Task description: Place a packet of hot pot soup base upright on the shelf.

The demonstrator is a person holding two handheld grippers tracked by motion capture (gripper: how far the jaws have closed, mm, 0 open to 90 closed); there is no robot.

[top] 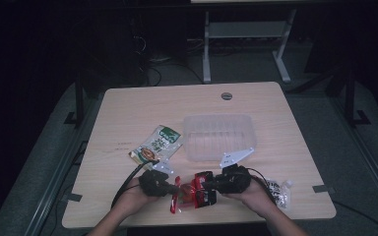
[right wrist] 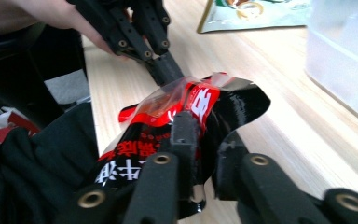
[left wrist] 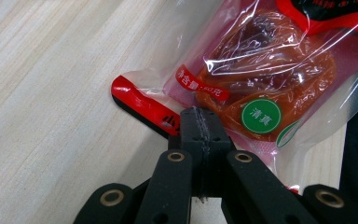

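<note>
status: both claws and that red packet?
Left claw shut on red snack packet's edge. Right claw clamped on its other end. Clear tub and green packet stand apart.

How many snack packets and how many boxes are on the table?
Snack packets: 3 — red-and-black clear plastic packet, green-and-white foil packet, clear packet with black-and-white print
Boxes: 1 — clear plastic rectangular tub
Total: 4
</note>
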